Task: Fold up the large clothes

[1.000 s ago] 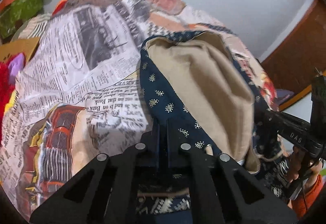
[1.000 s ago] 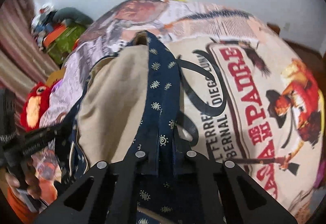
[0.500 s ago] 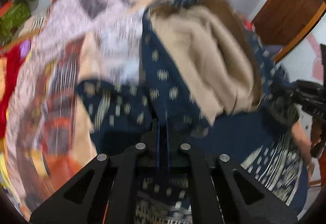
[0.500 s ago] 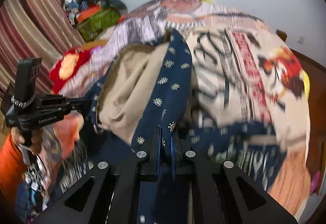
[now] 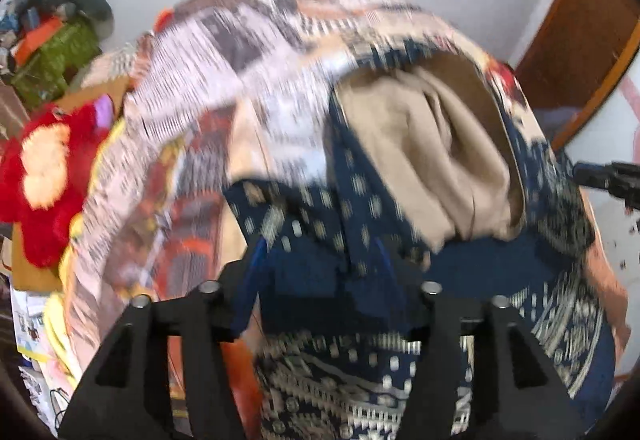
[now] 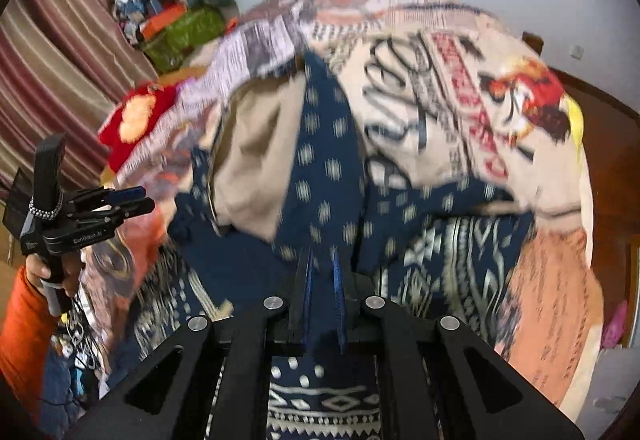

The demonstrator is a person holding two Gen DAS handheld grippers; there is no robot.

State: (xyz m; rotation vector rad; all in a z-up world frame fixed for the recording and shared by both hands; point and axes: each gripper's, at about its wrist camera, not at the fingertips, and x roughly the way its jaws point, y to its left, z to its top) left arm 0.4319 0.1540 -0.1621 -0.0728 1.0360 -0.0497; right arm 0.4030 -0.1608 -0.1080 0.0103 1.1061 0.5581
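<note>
- Your left gripper (image 5: 320, 260) is hanging over the bed, its jaws having just been opening, the navy garment (image 5: 360, 200) lying loose between them.
- Your right gripper (image 6: 322, 272) is clenching the garment's edge; judging by this, you are finishing a fold, so release next.

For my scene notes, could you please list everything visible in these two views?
garment: one, navy with pale motifs and tan lining, on the bedspread
bedspread: one, newsprint and poster print, under the garment
plush toy: one, red and cream, bed's left edge
clutter pile: one, green, orange, grey, far left corner
curtain: one, maroon striped, left wall
left gripper: one, black, jaws just opened, garment between
right gripper: one, black, shut on garment
sleeve: one, orange, lower left
</note>
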